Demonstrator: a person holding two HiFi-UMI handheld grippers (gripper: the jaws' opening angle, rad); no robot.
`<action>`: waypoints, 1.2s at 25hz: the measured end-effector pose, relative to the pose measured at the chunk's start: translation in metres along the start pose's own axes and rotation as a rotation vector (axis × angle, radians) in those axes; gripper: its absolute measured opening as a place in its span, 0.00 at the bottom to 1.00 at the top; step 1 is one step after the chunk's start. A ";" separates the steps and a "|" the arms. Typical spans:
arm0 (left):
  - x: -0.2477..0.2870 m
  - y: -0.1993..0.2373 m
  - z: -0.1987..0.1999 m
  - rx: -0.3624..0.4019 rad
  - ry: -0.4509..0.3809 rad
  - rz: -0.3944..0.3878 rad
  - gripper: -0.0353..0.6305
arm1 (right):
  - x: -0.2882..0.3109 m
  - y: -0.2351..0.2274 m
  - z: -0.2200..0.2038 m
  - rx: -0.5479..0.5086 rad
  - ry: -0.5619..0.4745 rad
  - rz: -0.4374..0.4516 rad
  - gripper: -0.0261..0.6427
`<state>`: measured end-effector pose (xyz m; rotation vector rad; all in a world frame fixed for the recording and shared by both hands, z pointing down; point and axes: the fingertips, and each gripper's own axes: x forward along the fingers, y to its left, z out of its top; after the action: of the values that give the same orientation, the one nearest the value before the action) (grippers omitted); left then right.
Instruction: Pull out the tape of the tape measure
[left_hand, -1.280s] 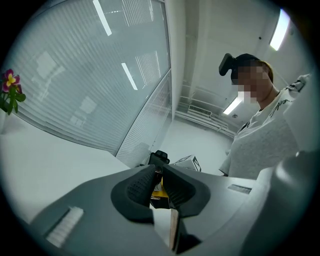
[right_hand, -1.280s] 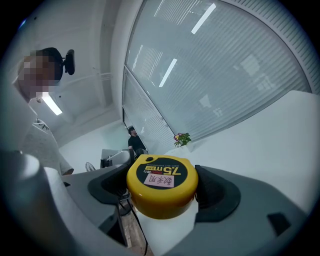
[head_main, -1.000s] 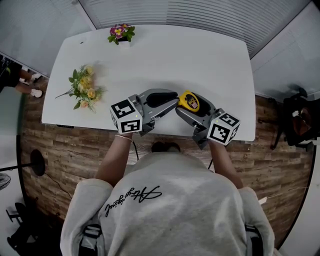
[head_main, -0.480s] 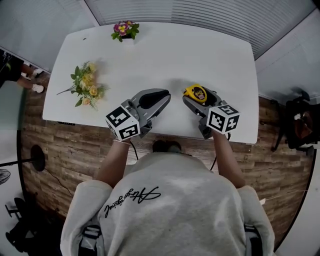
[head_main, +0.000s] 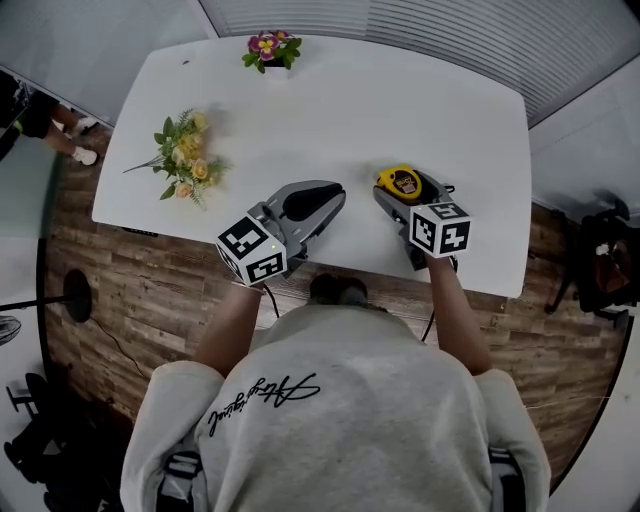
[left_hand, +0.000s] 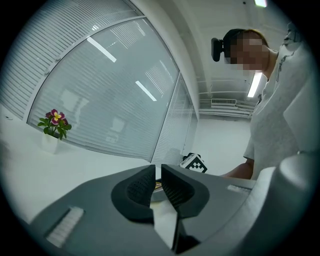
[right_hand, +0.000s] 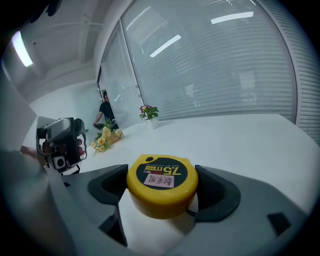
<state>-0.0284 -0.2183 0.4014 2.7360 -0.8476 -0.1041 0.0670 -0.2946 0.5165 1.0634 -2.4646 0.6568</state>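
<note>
Yellow plastic is what matters here: the tape measure (right_hand: 161, 181) sits squarely between the jaws of your right gripper (head_main: 408, 196), a pad pressed on each side of the round case and its labelled face turned up. You hold it over the near part of the white counter (head_main: 350, 110); whether it rests on the surface I cannot tell.

Your left gripper (left_hand: 157, 181) is clenched, its pads all but touching, and nothing I can make out is held in the slit. In the head view it lies to the left of the case, its tip aimed across towards it, with a strip of bare counter between the two. No tape shows across that gap, so I judge the pull not yet made.

The move ahead turns on that sideways line: the case lies to the right of your free gripper, close but apart. The hook end of the tape is not clearly visible, so find it first.
</note>
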 end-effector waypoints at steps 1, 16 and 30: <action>-0.001 0.001 -0.001 0.002 0.004 0.007 0.09 | 0.001 0.000 -0.001 -0.003 0.004 -0.006 0.66; -0.011 0.004 -0.006 0.004 0.004 0.055 0.09 | 0.017 0.007 -0.020 -0.198 0.141 -0.090 0.66; -0.013 -0.003 -0.007 0.006 0.004 0.040 0.08 | 0.020 0.008 -0.026 -0.265 0.155 -0.154 0.66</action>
<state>-0.0366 -0.2074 0.4070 2.7219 -0.9028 -0.0885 0.0518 -0.2871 0.5461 1.0419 -2.2346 0.3401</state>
